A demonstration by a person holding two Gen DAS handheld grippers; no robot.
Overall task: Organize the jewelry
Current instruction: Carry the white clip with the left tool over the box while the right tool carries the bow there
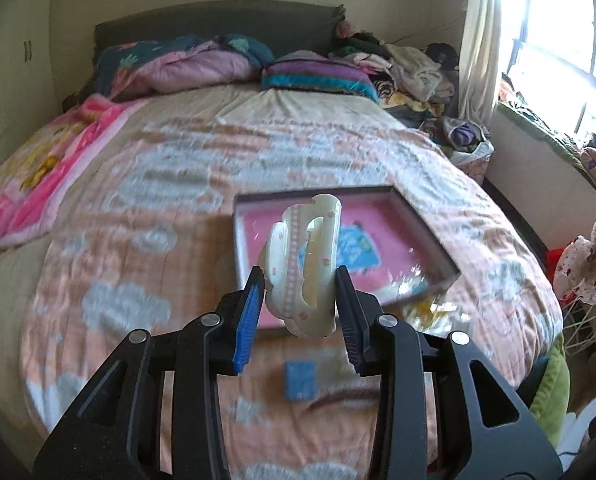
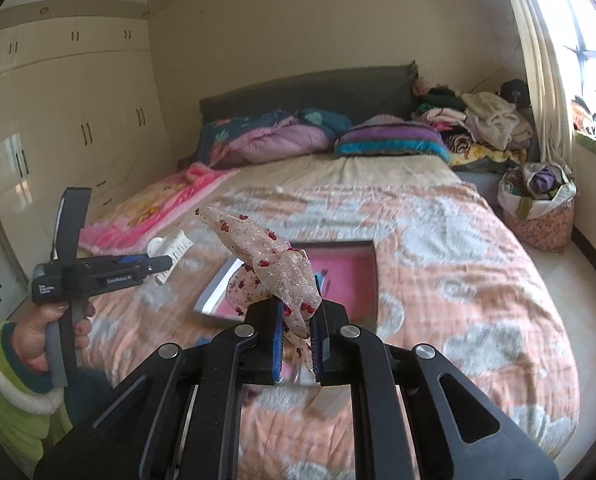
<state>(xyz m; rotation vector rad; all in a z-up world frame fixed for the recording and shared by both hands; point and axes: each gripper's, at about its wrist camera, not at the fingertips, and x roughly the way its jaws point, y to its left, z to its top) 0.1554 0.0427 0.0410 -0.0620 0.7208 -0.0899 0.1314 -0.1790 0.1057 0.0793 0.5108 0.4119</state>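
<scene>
My left gripper [image 1: 300, 278] is shut on a cream hair claw clip [image 1: 304, 264] with small pink dots, held above the bed in front of an open box with a pink lining [image 1: 386, 216]. The same gripper and clip [image 2: 170, 254] show at the left of the right wrist view. My right gripper [image 2: 298, 322] is shut on a sheer pink bow with red flowers [image 2: 274, 268], held above the near edge of the box [image 2: 350, 276]. The bow also shows at the right edge of the left wrist view [image 1: 578, 268].
The box lies on a peach quilt with grey clouds [image 1: 178, 200]. A small blue card [image 1: 300, 380] lies on the quilt below the left gripper. Pillows and clothes [image 2: 478, 120] pile at the headboard. A fabric basket [image 2: 538, 208] stands on the floor right of the bed.
</scene>
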